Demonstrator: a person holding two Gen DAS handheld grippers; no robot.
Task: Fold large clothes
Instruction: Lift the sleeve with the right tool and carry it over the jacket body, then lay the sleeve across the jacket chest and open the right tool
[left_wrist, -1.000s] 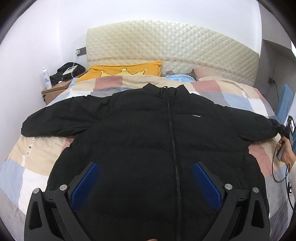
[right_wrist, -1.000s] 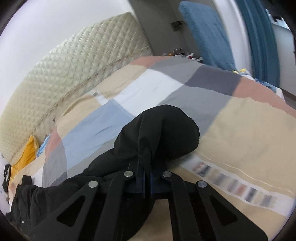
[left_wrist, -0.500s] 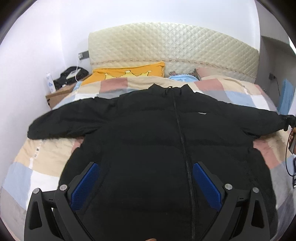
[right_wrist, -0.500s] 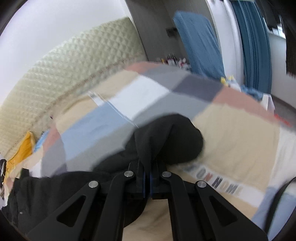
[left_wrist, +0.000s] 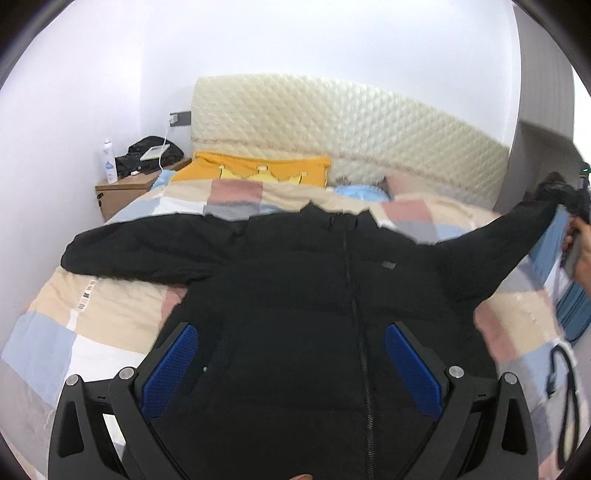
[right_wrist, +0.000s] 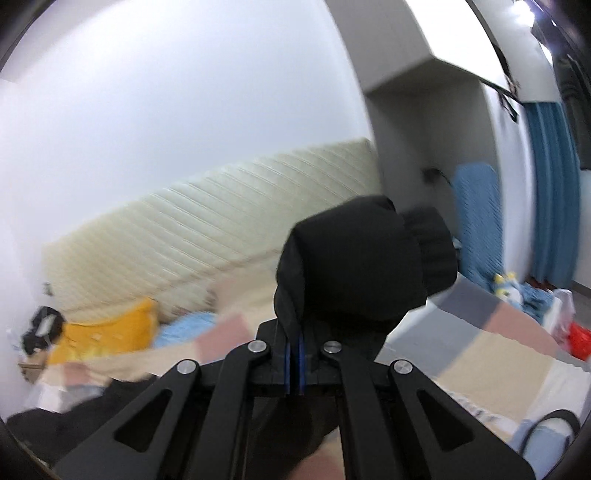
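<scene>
The jacket (left_wrist: 295, 295) covers the middle of the bed (left_wrist: 110, 321), front up, leaving bare quilt along the left edge and past the right sleeve (left_wrist: 509, 243), which is lifted clear of the bed. The yellow pillow (left_wrist: 258, 171) and headboard (left_wrist: 351, 122) close off the far end. A nightstand (left_wrist: 122, 192) with a bottle (left_wrist: 109, 166) blocks the far left corner. A black cable (left_wrist: 565, 387) hangs at the right edge.

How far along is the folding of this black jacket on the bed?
Early. Done: the black puffer jacket lies spread, zipped front up, on the patchwork bed cover. In hand: the right tool is shut on the jacket's sleeve cuff, raised off the bed. Left: no fold shows; the other sleeve lies flat, and the open left tool holds nothing.
</scene>
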